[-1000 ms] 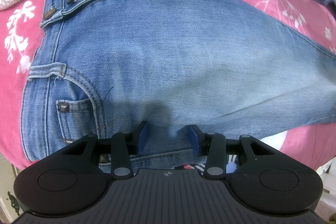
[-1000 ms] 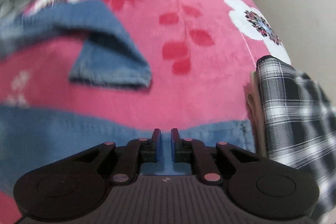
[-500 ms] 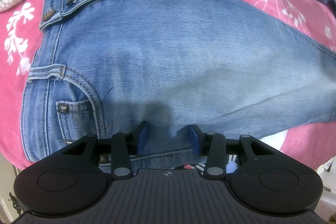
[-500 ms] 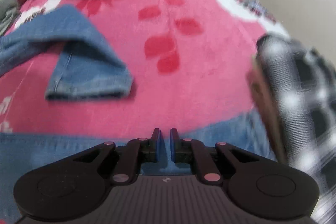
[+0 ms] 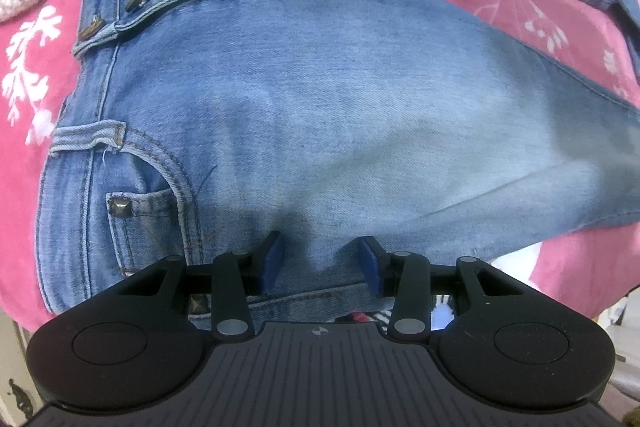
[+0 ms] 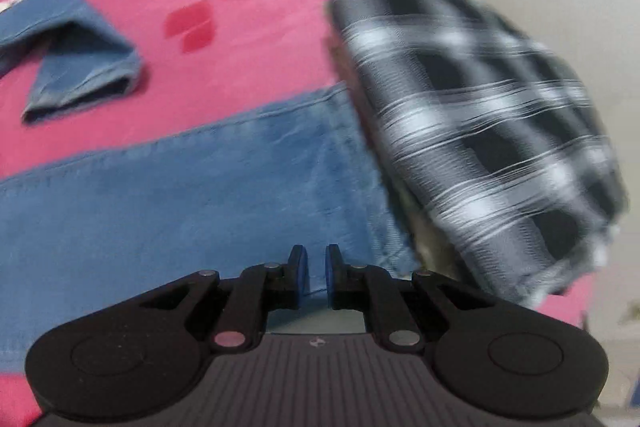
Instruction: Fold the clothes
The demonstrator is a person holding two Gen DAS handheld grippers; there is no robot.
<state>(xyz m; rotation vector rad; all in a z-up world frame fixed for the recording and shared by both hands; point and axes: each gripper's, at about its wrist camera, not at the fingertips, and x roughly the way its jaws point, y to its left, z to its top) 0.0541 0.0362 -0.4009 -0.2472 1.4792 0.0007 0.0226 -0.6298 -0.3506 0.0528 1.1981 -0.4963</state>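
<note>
Fingers (image 6: 300,275) beside plaid cloth (image 6: 472,123)

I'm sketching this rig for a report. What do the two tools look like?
Both the left tool and the right tool are matte black with a ribbed body, two round discs, silver-pinned linkages and blue pads. No cables or sleeves show.

My left wrist camera looks closely along its fingers onto the jeans (image 5: 320,115) hip; my right wrist camera faces their hem (image 6: 224,195).
</note>
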